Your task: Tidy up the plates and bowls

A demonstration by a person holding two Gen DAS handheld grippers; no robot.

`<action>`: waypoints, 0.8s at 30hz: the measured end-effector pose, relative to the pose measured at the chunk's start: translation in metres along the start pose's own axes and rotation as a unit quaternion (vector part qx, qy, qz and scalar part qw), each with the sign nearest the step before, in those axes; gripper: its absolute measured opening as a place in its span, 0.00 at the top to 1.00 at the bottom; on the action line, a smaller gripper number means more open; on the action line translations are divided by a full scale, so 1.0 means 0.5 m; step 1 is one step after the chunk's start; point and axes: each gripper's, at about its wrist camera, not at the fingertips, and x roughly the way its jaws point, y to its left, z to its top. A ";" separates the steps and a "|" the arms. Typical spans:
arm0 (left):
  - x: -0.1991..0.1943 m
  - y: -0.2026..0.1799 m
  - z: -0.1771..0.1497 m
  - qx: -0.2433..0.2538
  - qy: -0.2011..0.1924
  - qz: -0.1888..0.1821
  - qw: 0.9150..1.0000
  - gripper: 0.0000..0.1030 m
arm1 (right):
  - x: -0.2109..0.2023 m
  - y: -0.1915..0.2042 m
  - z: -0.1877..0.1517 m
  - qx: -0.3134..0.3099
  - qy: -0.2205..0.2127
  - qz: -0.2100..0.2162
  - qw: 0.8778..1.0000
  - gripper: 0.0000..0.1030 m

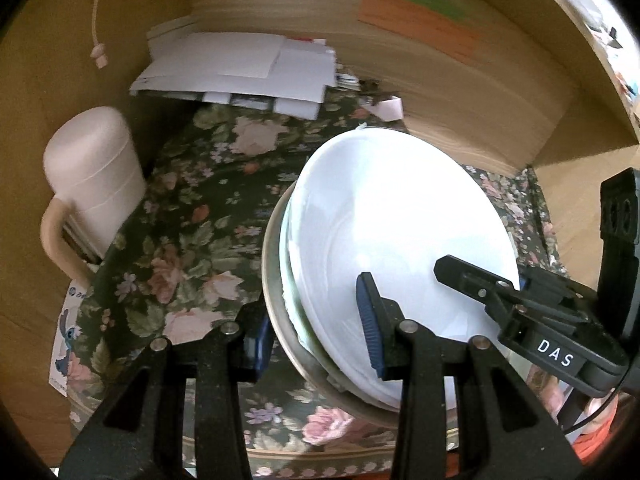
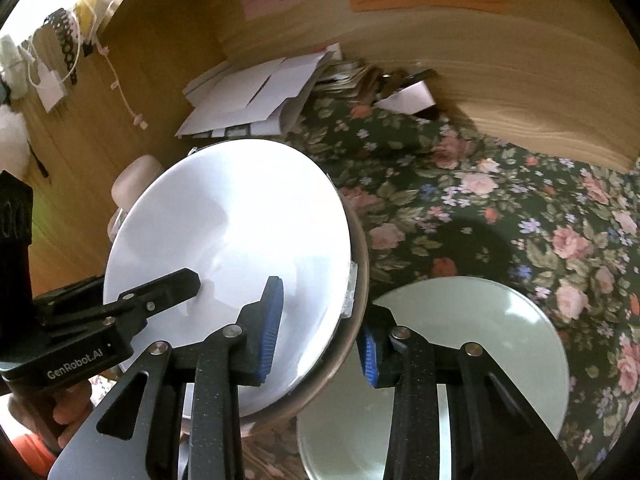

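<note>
A stack of dishes is held tilted above a floral tablecloth [image 1: 180, 248]: a white plate [image 1: 400, 216] on top, nested in a grey-rimmed bowl [image 1: 276, 304]. My left gripper [image 1: 316, 324] is shut on the stack's left rim, blue pads on either side. My right gripper [image 2: 320, 328] is shut on the stack's right rim; the white plate [image 2: 232, 232] and bowl rim [image 2: 360, 280] show there. The right gripper also shows in the left wrist view [image 1: 480, 284]. A pale green plate [image 2: 480, 344] lies flat on the cloth below the right gripper.
A pink lidded jug [image 1: 92, 176] with a handle stands at the left. A pile of white envelopes [image 1: 240, 68] lies at the back against the wooden wall [image 1: 440, 80]. Coloured sticky notes [image 1: 420, 20] are on the wall.
</note>
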 end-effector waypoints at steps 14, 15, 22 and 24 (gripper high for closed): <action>0.024 -0.107 -0.020 0.033 0.013 -0.032 0.999 0.63 | -0.074 -0.083 -0.028 0.035 -0.019 -0.028 0.999 0.70; 0.025 -0.113 -0.022 0.035 0.014 -0.034 0.999 0.63 | -0.077 -0.089 -0.030 0.037 -0.020 -0.030 0.999 0.70; 0.045 -0.160 -0.033 0.049 0.027 -0.045 0.997 0.63 | -0.099 -0.129 -0.047 0.053 -0.019 -0.039 0.998 0.70; 0.051 -0.172 -0.037 0.052 0.032 -0.047 0.997 0.63 | -0.104 -0.140 -0.054 0.059 -0.017 -0.041 0.997 0.70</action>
